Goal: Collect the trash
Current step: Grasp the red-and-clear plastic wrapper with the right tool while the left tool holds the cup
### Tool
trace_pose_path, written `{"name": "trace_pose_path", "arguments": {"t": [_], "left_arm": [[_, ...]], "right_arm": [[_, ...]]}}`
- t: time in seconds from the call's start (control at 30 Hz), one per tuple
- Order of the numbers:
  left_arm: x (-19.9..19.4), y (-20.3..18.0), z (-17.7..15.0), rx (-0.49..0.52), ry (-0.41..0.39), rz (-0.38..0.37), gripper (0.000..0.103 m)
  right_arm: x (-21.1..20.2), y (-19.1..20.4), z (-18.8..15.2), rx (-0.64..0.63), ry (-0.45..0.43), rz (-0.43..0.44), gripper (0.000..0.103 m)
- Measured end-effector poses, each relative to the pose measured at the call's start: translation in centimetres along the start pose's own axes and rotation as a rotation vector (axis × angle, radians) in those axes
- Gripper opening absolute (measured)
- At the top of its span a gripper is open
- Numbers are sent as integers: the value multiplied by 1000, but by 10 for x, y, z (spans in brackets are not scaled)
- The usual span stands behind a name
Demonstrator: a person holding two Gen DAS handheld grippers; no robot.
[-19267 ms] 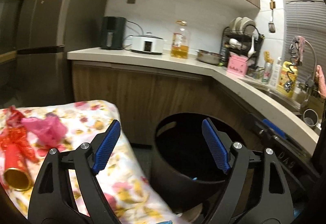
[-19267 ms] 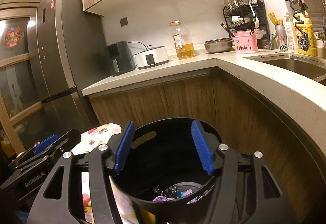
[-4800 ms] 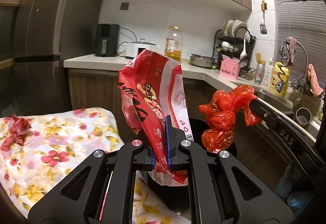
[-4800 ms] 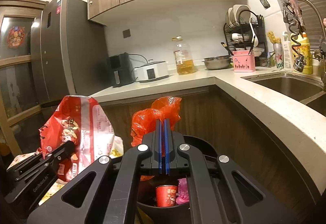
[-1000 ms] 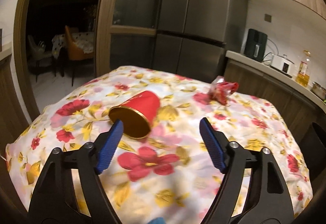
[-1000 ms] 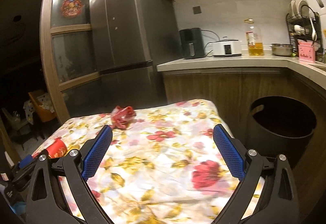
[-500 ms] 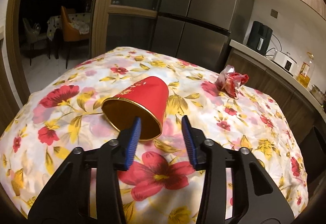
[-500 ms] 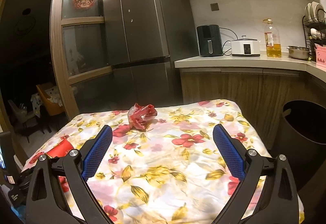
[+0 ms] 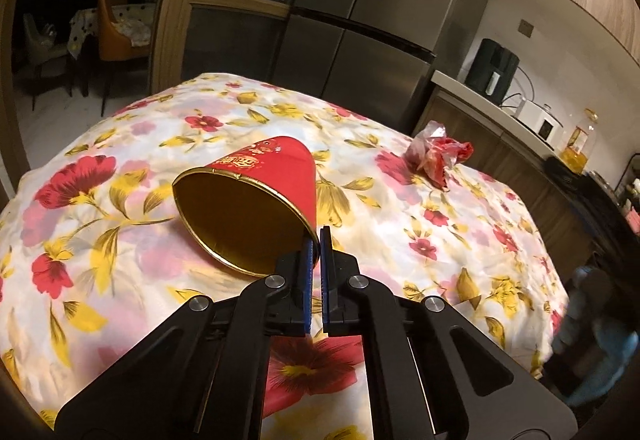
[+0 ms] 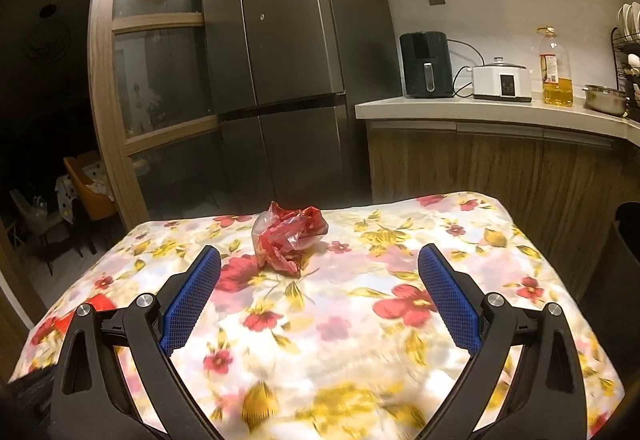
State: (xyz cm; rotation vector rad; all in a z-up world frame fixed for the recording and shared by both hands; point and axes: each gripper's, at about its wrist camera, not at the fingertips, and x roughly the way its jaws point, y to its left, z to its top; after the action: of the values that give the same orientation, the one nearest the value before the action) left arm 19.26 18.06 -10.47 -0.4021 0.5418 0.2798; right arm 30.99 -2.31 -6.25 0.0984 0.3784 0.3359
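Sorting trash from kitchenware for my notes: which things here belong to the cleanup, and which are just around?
Job:
- red paper cup, pinched at its rim by the left hand-held gripper
- crumpled red wrapper

Just around:
- oil bottle
- rice cooker
- fridge

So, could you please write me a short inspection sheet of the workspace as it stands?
Surface: floral tablecloth, covering the table.
Job's things: red paper cup on its side; crumpled red wrapper farther back.
Clutter: nothing seen.
Grippers: left claw shut on the cup's rim; right claw open, empty, short of the wrapper.
Cables: cords behind the air fryer and cooker.
Surroundings: fridge, oil bottle on the counter.
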Motion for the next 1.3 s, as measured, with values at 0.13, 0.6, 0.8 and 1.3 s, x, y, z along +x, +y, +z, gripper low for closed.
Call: {"name": "trace_pose_path", "arguments": {"t": [0.13, 0.6, 0.8, 1.3], "left_arm": [[-4, -4, 5, 10, -30, -19, 2], [4, -24, 19, 72, -92, -76, 2], [10, -19, 19, 52, -66, -106, 2], [18, -16, 19, 36, -39, -128, 2]], "right_arm": [[30, 10, -1, -3, 12, -5, 95], [134, 37, 16, 13, 85, -49, 95], [161, 41, 18, 16, 119, -74, 95], [172, 49, 13, -17, 172, -80, 40]]}}
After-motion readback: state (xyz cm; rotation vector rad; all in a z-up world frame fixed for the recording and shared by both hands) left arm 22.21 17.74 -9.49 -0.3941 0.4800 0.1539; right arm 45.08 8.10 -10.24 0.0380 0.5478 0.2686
